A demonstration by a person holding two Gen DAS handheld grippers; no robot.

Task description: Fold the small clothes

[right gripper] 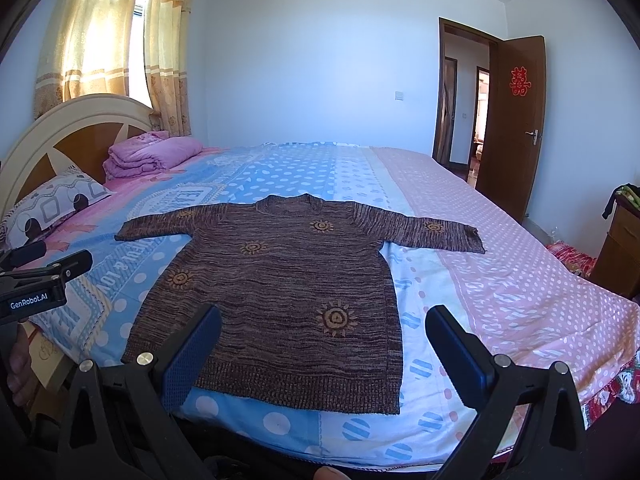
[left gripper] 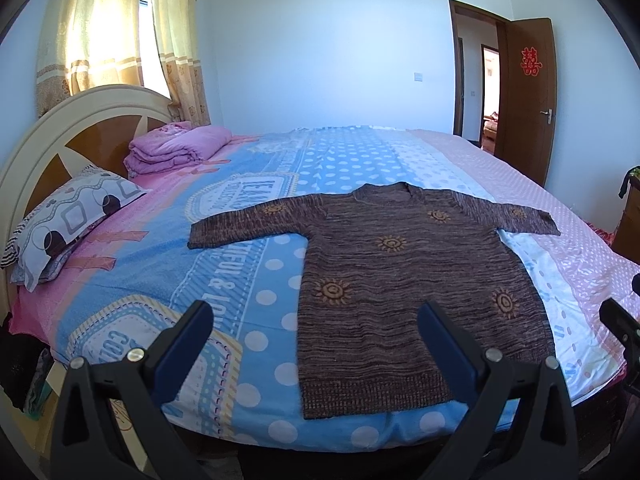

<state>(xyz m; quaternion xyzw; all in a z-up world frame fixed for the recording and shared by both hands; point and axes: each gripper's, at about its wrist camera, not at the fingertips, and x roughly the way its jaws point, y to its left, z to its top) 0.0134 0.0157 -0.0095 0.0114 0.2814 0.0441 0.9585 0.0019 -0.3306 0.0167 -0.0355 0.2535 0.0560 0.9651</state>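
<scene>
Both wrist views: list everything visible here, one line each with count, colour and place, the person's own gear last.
sweater: 1, brown with orange sun motifs, flat on the bed's near half, sleeves spread
bedsheet: 1, blue, white and pink with dots, covering the bed
pillow: 1, white and grey patterned, by the headboard
folded blanket: 1, pink, beyond the pillow
headboard: 1, cream and brown, left
curtains: 1 set, yellow-orange, behind the headboard
door: 1, brown, open, red paper decoration on it
cabinet: 1, brown, far right
left hand-held gripper: 1, black with blue pads, open, above the sweater's hem
right hand-held gripper: 1, same colours, open, above the hem
</scene>
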